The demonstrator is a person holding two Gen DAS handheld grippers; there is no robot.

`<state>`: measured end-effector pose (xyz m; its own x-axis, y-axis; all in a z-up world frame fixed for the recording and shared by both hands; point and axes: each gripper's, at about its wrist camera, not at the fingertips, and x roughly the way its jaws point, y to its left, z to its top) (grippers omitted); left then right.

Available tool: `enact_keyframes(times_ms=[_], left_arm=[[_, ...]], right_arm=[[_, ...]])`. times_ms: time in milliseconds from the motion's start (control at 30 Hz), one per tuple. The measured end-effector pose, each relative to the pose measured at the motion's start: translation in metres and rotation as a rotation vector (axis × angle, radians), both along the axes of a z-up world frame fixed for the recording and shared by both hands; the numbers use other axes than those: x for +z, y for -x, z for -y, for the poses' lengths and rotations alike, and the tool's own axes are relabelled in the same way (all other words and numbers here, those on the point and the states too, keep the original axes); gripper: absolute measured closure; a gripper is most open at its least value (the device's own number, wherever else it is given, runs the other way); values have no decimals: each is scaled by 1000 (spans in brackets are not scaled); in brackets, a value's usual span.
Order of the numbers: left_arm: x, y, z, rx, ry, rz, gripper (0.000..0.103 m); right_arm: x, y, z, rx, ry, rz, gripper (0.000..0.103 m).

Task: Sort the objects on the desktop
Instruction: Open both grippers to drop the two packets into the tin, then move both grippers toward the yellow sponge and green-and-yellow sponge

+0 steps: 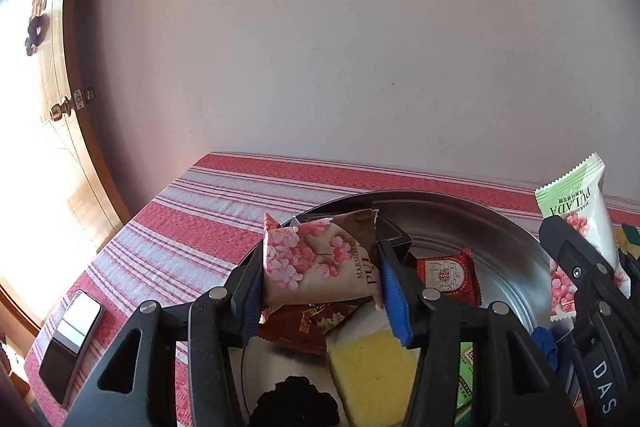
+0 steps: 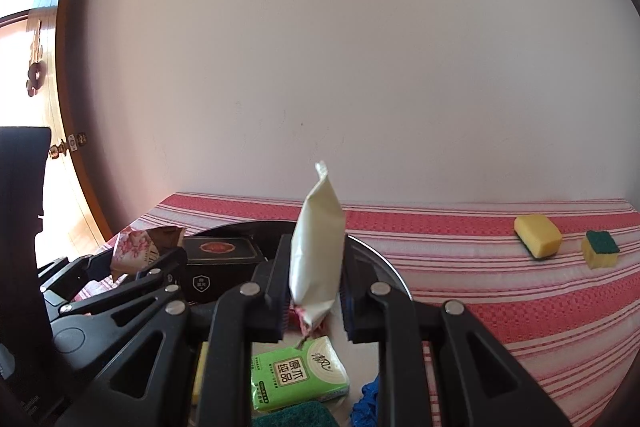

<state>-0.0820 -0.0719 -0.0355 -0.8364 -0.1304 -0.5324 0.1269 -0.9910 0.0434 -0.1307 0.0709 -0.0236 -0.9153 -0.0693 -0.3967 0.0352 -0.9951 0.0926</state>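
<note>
My left gripper (image 1: 320,287) is shut on a pink flowered marshmallow packet (image 1: 316,263), held over the near left part of a round metal pan (image 1: 508,239). My right gripper (image 2: 316,291) is shut on the lower end of a white and green marshmallow packet (image 2: 316,243), which stands upright over the same pan (image 2: 386,263). In the left wrist view the right gripper (image 1: 588,259) and its packet (image 1: 576,203) sit at the right edge. The right wrist view shows the left gripper (image 2: 136,261) and its pink packet (image 2: 134,247) at the left.
A red packet (image 1: 446,275) lies in the pan with a black box (image 2: 222,255). Nearer lie a dark red packet (image 1: 308,327), a yellow sponge (image 1: 372,375), a green tissue pack (image 2: 298,375) and a blue cloth (image 2: 366,403). Two sponges (image 2: 538,235) (image 2: 600,249) sit on the striped cloth at right, a phone (image 1: 70,339) at left.
</note>
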Motion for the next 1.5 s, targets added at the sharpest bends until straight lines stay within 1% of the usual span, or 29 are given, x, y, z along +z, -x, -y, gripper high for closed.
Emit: enact_keyframes(times_ms=[167, 200, 233, 267, 300, 333, 367, 400, 467, 533, 633, 700, 800, 967, 1033, 1300, 1400, 1500], left_arm=[[-2, 3, -3, 2, 34, 12, 47], [-1, 3, -6, -1, 45, 17, 46], [-1, 3, -9, -6, 57, 21, 39], [-2, 3, -10, -9, 66, 19, 27], [-1, 1, -11, 5, 79, 5, 23], [0, -1, -10, 19, 84, -13, 13], [1, -4, -10, 30, 88, -34, 9], [3, -7, -10, 36, 91, -56, 5], [4, -11, -12, 37, 100, -73, 4], [4, -10, -11, 36, 100, -69, 4], [5, -10, -6, 41, 73, -73, 4], [4, -7, -2, 45, 61, -76, 4], [3, -7, -4, 45, 65, -89, 4], [3, -8, -8, 52, 83, -100, 4], [3, -8, -8, 57, 86, -102, 4], [2, -7, -9, 70, 90, -96, 4], [2, -11, -9, 70, 87, -123, 4], [5, -24, -8, 93, 69, -199, 4]], right_arm=[[-4, 9, 0, -12, -8, 23, 83], [-4, 10, 0, -5, -1, 26, 81], [-4, 9, -1, -8, 2, 22, 81], [-4, 7, -3, -16, 2, 8, 70], [-3, 3, -5, -33, 7, -15, 53], [-2, -2, -9, -50, 19, -45, 44], [0, -6, -12, -52, 33, -70, 27], [0, -10, -14, -59, 41, -89, 24], [0, -13, -18, -68, 46, -94, 24], [0, -15, -19, -79, 53, -95, 24], [0, -17, -19, -96, 55, -98, 24], [0, -19, -20, -115, 53, -108, 19], [0, -22, -23, -135, 54, -120, 13], [0, -25, -24, -154, 49, -136, 11], [0, -27, -24, -167, 39, -147, 8], [1, -37, -26, -215, 4, -188, 8], [1, -42, -30, -238, -6, -194, 8], [0, -48, -34, -262, -19, -207, 5]])
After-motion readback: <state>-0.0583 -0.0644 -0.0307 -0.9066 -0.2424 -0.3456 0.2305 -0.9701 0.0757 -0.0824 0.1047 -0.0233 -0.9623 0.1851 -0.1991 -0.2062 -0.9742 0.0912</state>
